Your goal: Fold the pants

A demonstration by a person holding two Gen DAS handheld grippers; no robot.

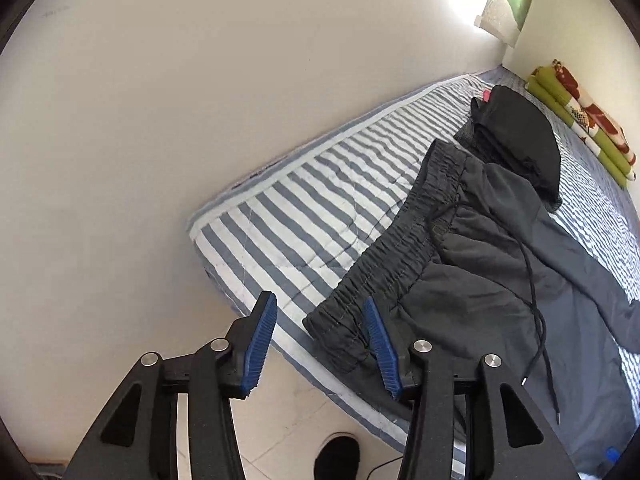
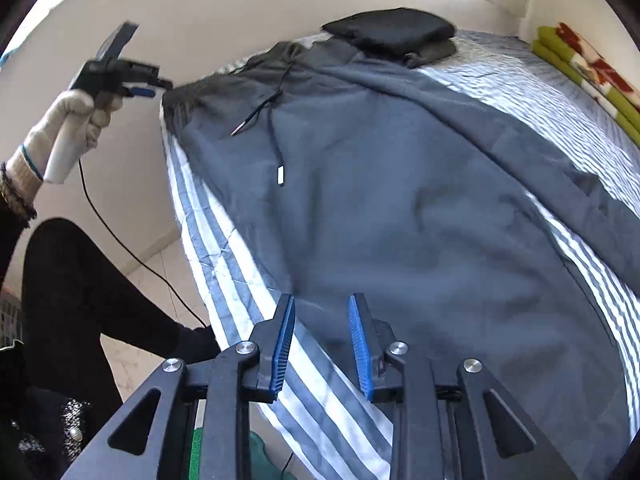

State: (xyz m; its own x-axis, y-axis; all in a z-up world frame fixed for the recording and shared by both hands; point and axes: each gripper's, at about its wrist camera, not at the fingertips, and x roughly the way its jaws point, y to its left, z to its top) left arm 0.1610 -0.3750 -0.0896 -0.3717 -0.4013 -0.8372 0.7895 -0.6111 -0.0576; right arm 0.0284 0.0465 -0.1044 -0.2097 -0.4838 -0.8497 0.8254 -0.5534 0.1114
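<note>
Dark grey pants lie spread along a striped mattress, elastic waistband toward the mattress end, black drawstring loose on top. My left gripper is open just before the waistband's near corner, its right pad against the fabric edge. In the right wrist view the pants stretch away from my right gripper, which is open above the near edge of a leg at the mattress side. A gloved hand holds the left gripper at the waistband corner.
Folded black garments lie stacked beyond the waistband. A folded green and red blanket lies against the far wall. The person's foot and dark leg stand on the tiled floor beside the mattress, with a black cable hanging.
</note>
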